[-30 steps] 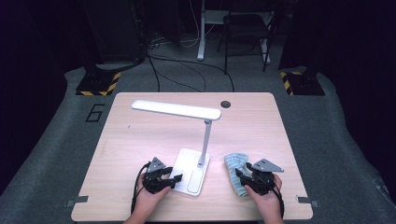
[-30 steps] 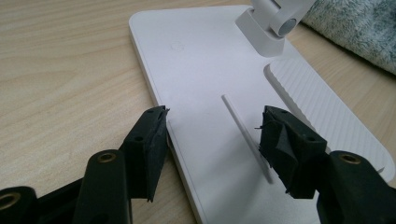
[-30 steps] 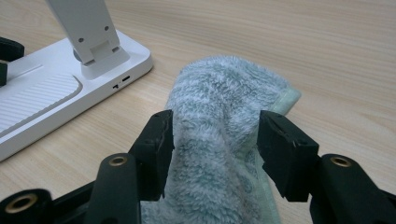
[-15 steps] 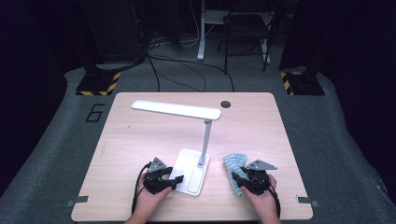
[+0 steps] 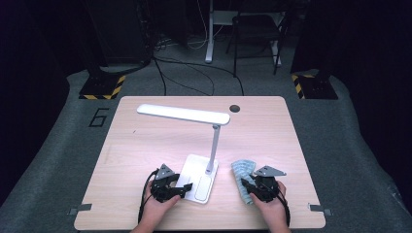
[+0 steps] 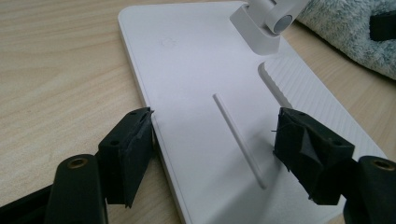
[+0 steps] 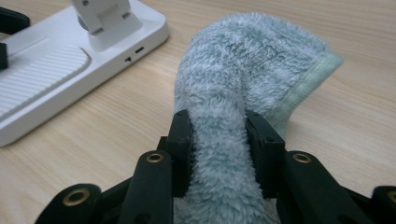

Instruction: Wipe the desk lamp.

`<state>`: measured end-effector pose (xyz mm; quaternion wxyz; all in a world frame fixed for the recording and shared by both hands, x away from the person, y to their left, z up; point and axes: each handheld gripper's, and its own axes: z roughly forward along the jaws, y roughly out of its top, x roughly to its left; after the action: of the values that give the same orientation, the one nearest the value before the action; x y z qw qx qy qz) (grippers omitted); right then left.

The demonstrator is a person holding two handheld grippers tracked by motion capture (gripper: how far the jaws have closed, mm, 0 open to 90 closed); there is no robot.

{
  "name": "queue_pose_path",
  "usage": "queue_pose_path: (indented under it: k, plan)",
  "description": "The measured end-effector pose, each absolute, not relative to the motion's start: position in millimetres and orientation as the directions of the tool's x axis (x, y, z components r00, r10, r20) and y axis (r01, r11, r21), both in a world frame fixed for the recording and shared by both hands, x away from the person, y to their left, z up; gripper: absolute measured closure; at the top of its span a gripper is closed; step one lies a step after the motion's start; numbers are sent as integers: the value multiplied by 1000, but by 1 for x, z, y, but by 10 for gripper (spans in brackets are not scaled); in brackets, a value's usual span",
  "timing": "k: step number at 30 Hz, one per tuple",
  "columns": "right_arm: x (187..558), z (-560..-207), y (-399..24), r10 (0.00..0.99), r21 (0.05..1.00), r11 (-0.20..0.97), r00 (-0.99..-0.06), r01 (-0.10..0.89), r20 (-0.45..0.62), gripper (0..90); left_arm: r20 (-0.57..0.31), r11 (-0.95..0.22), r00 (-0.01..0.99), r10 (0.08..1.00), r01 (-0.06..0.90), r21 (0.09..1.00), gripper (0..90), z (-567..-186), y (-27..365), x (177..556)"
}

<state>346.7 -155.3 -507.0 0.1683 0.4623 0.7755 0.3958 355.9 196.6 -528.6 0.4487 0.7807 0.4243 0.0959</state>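
We see a white desk lamp w/ ribbed panel on its base, pale blue-green fluffy cloth w/ lighter green hem, light wood-grain table, black grippers, grey carpet, yellow-black striped floor blocks.

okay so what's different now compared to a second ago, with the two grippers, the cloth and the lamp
The right gripper has just been closing its jaws and now pinches a fold of the blue-grey cloth. The left gripper has just been opening its jaws, which now stand wide, one on each side of the lamp base, not clamping it. The lamp, the cloth's place and both hands look unchanged on the table.
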Motion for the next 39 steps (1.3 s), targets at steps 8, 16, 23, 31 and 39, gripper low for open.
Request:
queue_pose_path:
  k: [8,16,23,31,39]
  plan:
    - [345,-498,-137,827,791,239,-544,563,138,664,-228,-223,605,763,578,785,264,-529,194,354]
    - [355,-496,-115,816,787,243,-558,567,150,651,-225,-245,615,756,584,774,259,-528,191,350]
    - [365,-503,-95,815,745,285,-561,604,143,542,-220,-258,630,745,577,775,245,-529,186,347]
    - [363,-503,-98,807,747,306,-577,590,125,641,-219,-253,627,748,575,778,252,-529,185,346]
    - [363,-506,-90,792,742,299,-590,601,159,685,-226,-239,617,754,579,780,263,-529,185,346]
